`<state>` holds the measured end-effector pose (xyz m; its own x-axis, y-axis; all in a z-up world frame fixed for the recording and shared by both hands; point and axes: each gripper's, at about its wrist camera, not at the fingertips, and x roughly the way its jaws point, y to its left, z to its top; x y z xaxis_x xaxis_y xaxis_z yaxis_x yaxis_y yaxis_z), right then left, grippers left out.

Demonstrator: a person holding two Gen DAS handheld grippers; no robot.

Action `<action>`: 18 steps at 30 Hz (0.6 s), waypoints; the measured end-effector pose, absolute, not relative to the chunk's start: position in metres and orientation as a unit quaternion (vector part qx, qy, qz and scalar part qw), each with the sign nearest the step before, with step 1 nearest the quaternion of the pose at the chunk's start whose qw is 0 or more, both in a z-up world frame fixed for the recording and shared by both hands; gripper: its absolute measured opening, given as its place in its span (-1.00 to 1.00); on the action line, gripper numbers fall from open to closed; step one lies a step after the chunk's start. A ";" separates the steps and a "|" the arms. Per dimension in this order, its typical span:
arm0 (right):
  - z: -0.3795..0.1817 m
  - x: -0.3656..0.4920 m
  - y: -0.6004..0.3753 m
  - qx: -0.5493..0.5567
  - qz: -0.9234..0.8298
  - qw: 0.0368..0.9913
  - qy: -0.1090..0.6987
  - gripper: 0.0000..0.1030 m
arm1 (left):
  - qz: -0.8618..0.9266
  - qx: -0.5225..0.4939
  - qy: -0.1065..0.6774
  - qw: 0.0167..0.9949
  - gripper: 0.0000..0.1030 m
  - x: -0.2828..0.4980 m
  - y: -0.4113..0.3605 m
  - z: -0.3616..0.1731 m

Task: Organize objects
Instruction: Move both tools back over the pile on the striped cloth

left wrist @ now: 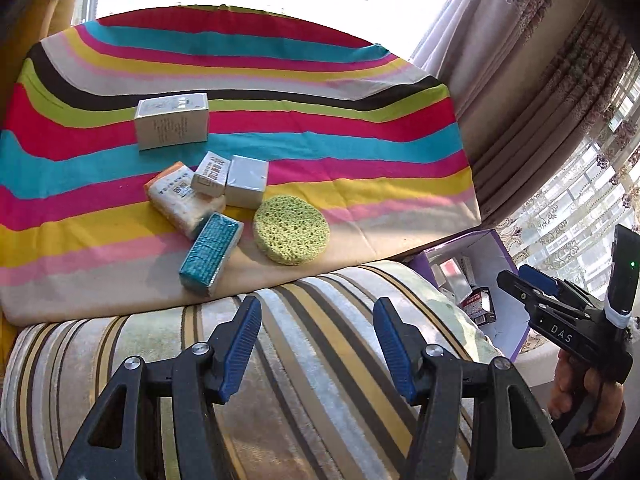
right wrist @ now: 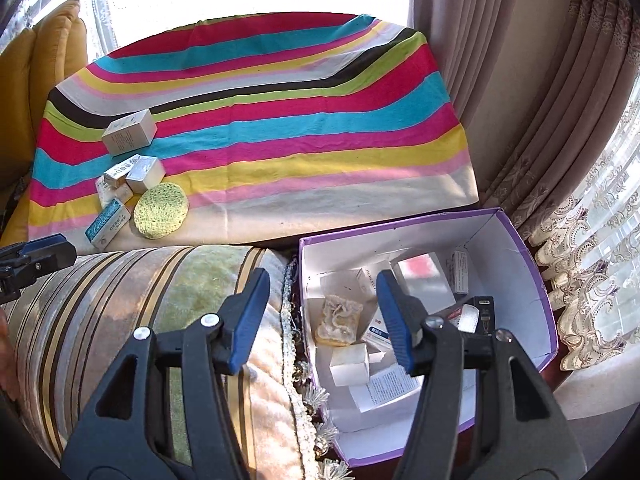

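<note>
On the striped cloth (left wrist: 320, 152) lie a large white box (left wrist: 173, 121), a small printed box (left wrist: 211, 174), a silver cube box (left wrist: 246, 181), a wrapped orange-white pack (left wrist: 180, 200), a teal-topped box (left wrist: 211, 254) and a round green sponge (left wrist: 291, 229). They also show in the right wrist view, with the sponge (right wrist: 161, 210) at the left. My left gripper (left wrist: 318, 344) is open and empty over the striped cushion. My right gripper (right wrist: 324, 320) is open and empty above the purple box (right wrist: 536, 264), which holds several small boxes and a yellow sponge (right wrist: 338, 320).
A striped sofa cushion (left wrist: 304, 360) lies between me and the cloth. Curtains (left wrist: 532, 92) hang at the right by a window. A yellow cushion (right wrist: 44, 80) stands at the far left. The purple box also shows in the left wrist view (left wrist: 488, 256).
</note>
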<state>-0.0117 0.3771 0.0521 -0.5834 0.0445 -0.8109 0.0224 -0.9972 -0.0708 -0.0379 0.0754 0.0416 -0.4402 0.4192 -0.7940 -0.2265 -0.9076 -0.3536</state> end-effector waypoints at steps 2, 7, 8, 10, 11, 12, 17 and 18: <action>0.050 -0.013 0.366 -0.459 0.888 -0.005 -0.044 0.17 | 0.842 -0.497 -0.111 0.178 0.15 -0.039 0.059 0.037; 0.045 -0.017 0.341 -0.467 0.881 -0.034 -0.061 0.23 | 0.842 -0.503 -0.122 0.154 0.15 -0.045 0.034 0.029; 0.043 -0.019 0.335 -0.469 0.880 -0.040 -0.067 0.25 | 0.842 -0.504 -0.122 0.150 0.15 -0.046 0.031 0.028; 0.040 -0.022 0.323 -0.472 0.877 -0.050 -0.080 0.29 | 0.840 -0.508 -0.118 0.147 0.15 -0.050 0.028 0.025; 0.039 -0.023 0.317 -0.474 0.875 -0.055 -0.085 0.29 | 0.839 -0.510 -0.116 0.146 0.15 -0.053 0.027 0.024; 0.038 -0.025 0.312 -0.475 0.873 -0.061 -0.090 0.30 | 0.839 -0.513 -0.114 0.145 0.15 -0.055 0.026 0.022; 0.034 -0.035 0.290 -0.482 0.866 -0.087 -0.104 0.42 | 0.832 -0.527 -0.102 0.143 0.15 -0.066 0.030 0.013; 0.032 -0.037 0.286 -0.484 0.864 -0.092 -0.106 0.44 | 0.830 -0.529 -0.099 0.143 0.15 -0.069 0.031 0.012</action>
<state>-0.0370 0.2856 0.0321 -0.5150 -0.0561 -0.8553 0.2618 -0.9605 -0.0947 -0.0688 0.0307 0.0120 -0.3989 0.3423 -0.8507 -0.1329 -0.9395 -0.3157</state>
